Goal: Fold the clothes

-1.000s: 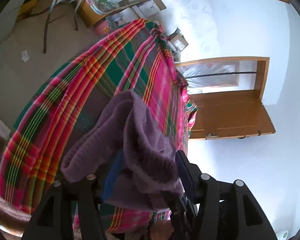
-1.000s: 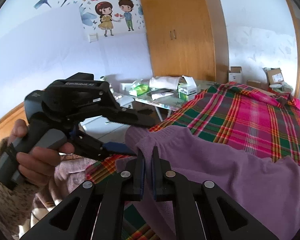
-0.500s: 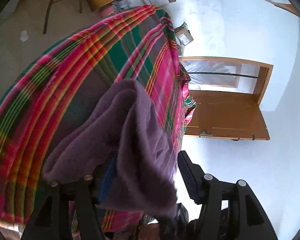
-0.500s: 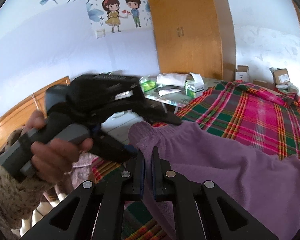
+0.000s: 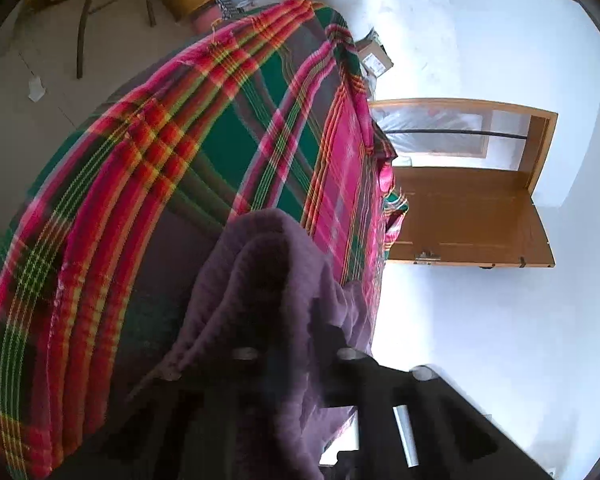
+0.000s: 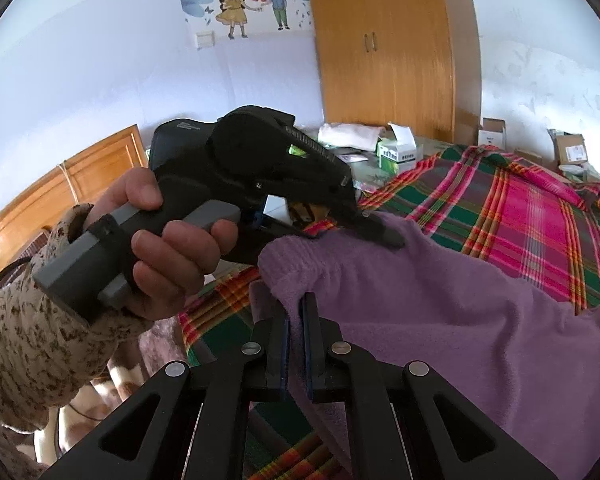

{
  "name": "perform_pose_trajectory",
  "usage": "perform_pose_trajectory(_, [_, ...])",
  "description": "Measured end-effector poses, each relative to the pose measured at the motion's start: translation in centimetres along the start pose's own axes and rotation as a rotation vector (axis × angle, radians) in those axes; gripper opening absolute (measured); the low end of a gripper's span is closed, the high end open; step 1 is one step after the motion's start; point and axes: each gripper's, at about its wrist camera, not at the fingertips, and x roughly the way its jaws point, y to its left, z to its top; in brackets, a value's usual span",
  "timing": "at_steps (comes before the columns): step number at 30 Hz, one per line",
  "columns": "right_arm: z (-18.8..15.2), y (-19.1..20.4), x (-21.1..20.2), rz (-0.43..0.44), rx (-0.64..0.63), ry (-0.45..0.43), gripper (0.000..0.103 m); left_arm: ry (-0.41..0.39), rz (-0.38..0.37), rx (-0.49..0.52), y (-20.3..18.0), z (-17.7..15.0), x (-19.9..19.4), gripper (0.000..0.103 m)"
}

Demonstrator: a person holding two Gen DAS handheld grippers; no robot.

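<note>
**Right wrist view: purple fleece pinched at both ends, hanging over the bed**

Right wrist view shows my right tool [image 6: 296, 316] clamped on one edge of the purple fleece garment [image 6: 440, 300], with cloth squeezed between the two blue pads. My left tool [image 6: 364, 228], in my left hand [image 6: 172, 252], bites the same edge a bit further along. From the left wrist camera that tool [image 5: 292, 360] is buried under the fleece [image 5: 272, 280], so I only judge it's clenched from the other view.

Handling guess: soft, thick, light, zero stiffness. It sags wherever I'm not holding it, and the rest drapes down onto the plaid bedsheet [image 6: 520, 208]. It doesn't look slippery; the pile should grip the pads fine. Best hold is the hemmed edge or corners, not the middle, or it just bunches.

Around it: a cluttered tabletop [image 6: 380, 152] with boxes sits past the bed, a wardrobe [image 6: 392, 48] behind that, and cardboard boxes [image 6: 572, 152] by the wall. Nothing lies on the bed in the way, though the sheet itself is rumpled.
</note>
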Motion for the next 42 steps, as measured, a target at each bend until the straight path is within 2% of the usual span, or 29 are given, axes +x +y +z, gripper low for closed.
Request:
perform_pose_trajectory(5, [0.0, -0.2, 0.6, 0.001, 0.000, 0.019, 0.006, -0.112, -0.007, -0.037, 1.7, -0.8, -2.3, 0.008])
perform_pose_trajectory(8, [0.1, -0.7, 0.8, -0.019, -0.010, 0.056, 0.006, -0.118, -0.025, -0.092, 3.5, -0.7, -2.3, 0.008])
perform_pose_trajectory(10, [0.2, -1.5, 0.5, -0.027, -0.014, 0.080, 0.009, -0.115, -0.025, -0.091, 3.4, -0.6, -2.0, 0.008])
perform_pose_trajectory(12, [0.4, -4.6, -1.6, -0.054, 0.057, 0.062, 0.016, -0.117, -0.002, -0.068, 2.9, -0.6, -1.9, 0.008])
perform_pose_trajectory(14, [0.5, -7.7, -3.7, -0.082, 0.127, 0.043, 0.017, -0.116, 0.022, -0.042, 2.5, -0.6, -1.9, 0.008])
perform_pose_trajectory(17, [0.6, -12.5, -6.9, -0.127, 0.232, 0.016, 0.017, -0.105, 0.003, -0.069, 2.8, -0.6, -1.7, 0.008])
perform_pose_trajectory(19, [0.7, -17.1, -8.1, -0.233, 0.289, 0.040, 0.019, -0.097, -0.003, -0.073, 3.1, -0.5, -2.0, 0.009])
perform_pose_trajectory(23, [0.4, -24.2, -8.4, -0.286, 0.382, 0.145, 0.020, -0.097, 0.014, -0.068, 2.9, -0.6, -2.0, 0.009])
perform_pose_trajectory(24, [0.3, -25.0, -8.3, -0.275, 0.398, 0.166, 0.020, -0.096, 0.018, -0.068, 2.8, -0.5, -1.9, 0.009])
perform_pose_trajectory(27, [-0.2, -27.0, -7.0, -0.121, 0.462, 0.232, 0.020, -0.094, 0.025, -0.074, 2.7, -0.4, -1.7, 0.009])
perform_pose_trajectory(33, [-0.3, -28.5, -3.5, -0.046, 0.459, 0.325, 0.020, -0.098, 0.031, -0.085, 2.4, -0.3, -1.5, 0.009])
perform_pose_trajectory(36, [-0.2, -29.1, -2.6, 0.000, 0.490, 0.324, 0.023, -0.099, 0.040, -0.086, 2.2, -0.3, -1.3, 0.009])
perform_pose_trajectory(37, [-0.3, -29.2, -2.8, 0.017, 0.498, 0.309, 0.014, -0.099, 0.044, -0.086, 2.1, -0.3, -1.3, 0.009])
perform_pose_trajectory(38, [-0.3, -29.1, -2.9, 0.012, 0.491, 0.306, 0.006, -0.099, 0.048, -0.086, 2.0, -0.3, -1.3, 0.009])
perform_pose_trajectory(40, [0.1, -28.7, -3.1, -0.023, 0.465, 0.280, 0.005, -0.100, 0.055, -0.086, 1.9, -0.2, -1.2, 0.009])
perform_pose_trajectory(42, [0.0, -29.4, -3.3, -0.042, 0.491, 0.266, 0.005, -0.106, 0.059, -0.087, 1.8, -0.2, -1.1, 0.009])
